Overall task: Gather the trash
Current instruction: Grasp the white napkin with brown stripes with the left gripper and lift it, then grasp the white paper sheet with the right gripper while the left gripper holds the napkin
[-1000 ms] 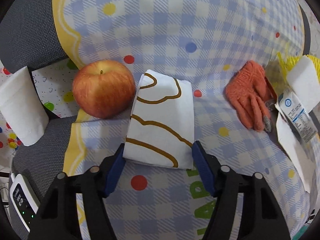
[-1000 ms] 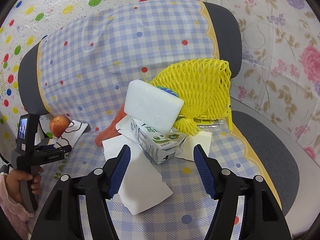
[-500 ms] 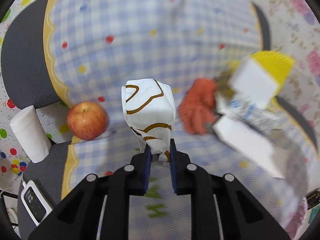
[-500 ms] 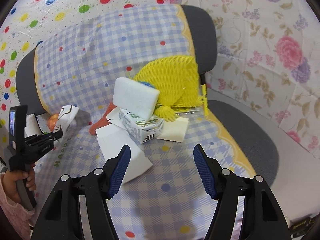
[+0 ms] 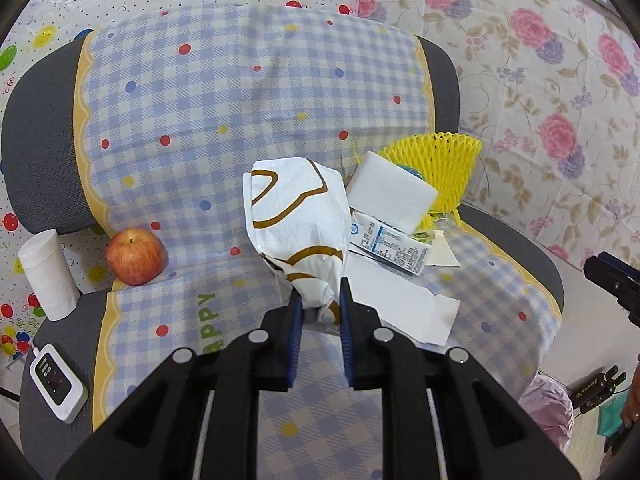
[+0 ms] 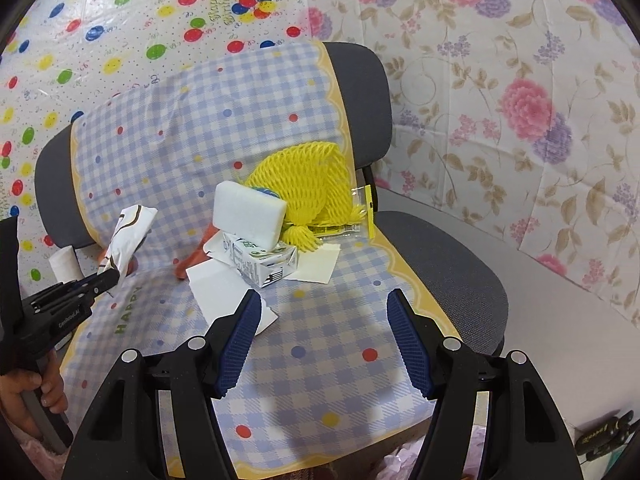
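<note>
Over checkered chair (image 5: 200, 140), left claw (image 5: 318, 300) clamps one wrapper (image 5: 298, 224); right claw (image 6: 324, 308) gapes.

The left gripper (image 5: 318, 294) has its blue-padded jaws drawn close together, pinching the bunched lower end of a white paper bag (image 5: 298, 224) that stands up ahead of the fingertips, raised clear of the surface below. From the right wrist view, a hand (image 6: 34, 390) grips that tool's handle low at the left. The right gripper (image 6: 324, 302) holds its jaws spread wide apart, with nothing between the pads (image 6: 240, 336).
</note>
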Demonstrator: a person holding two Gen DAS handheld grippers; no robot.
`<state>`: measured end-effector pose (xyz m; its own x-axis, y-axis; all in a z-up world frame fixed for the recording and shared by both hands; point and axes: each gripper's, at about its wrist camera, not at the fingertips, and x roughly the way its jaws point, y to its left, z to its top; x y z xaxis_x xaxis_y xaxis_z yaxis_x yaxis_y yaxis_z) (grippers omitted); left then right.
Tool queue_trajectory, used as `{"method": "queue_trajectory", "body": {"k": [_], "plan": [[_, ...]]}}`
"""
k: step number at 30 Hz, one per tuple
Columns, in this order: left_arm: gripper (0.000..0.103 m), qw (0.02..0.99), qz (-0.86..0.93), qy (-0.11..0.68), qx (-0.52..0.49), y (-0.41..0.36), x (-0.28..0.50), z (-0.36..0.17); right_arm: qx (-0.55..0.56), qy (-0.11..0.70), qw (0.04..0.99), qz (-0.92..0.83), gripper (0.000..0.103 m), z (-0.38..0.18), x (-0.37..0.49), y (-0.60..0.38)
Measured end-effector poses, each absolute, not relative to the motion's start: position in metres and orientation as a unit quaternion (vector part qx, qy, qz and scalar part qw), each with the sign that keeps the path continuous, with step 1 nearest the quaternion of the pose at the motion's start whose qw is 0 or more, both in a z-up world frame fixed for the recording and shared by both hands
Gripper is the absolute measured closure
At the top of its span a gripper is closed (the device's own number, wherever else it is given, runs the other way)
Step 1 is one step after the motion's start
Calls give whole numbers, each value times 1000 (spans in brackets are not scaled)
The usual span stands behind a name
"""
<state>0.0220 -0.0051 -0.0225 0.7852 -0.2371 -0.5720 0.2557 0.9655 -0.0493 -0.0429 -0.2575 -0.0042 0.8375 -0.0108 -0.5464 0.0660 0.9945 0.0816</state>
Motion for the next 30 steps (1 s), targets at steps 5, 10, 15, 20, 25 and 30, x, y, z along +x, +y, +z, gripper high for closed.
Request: {"method": "queue_trajectory", "body": {"k": [5, 10, 15, 20, 25, 30], "plan": [[88, 947, -116, 300, 8, 8, 11, -26, 46, 287, 957, -1, 37, -14, -36, -255], [88, 947, -88, 310, -5, 31, 5, -33, 44, 307, 950, 24, 37, -33, -20, -246], [88, 947, -69, 314, -11, 42, 6, -37, 39, 330, 941, 60, 40, -54, -3, -228], [88, 946, -73, 317, -9, 39, 9, -39, 46, 358, 929, 79, 50, -75, 14, -219], [88, 943, -75, 323, -4, 32, 12, -46, 52, 368, 925, 74, 49, -88, 28, -217], [88, 940, -70, 333, 1, 30, 16, -52, 51, 378, 922, 67, 42, -99, 44, -213]]}}
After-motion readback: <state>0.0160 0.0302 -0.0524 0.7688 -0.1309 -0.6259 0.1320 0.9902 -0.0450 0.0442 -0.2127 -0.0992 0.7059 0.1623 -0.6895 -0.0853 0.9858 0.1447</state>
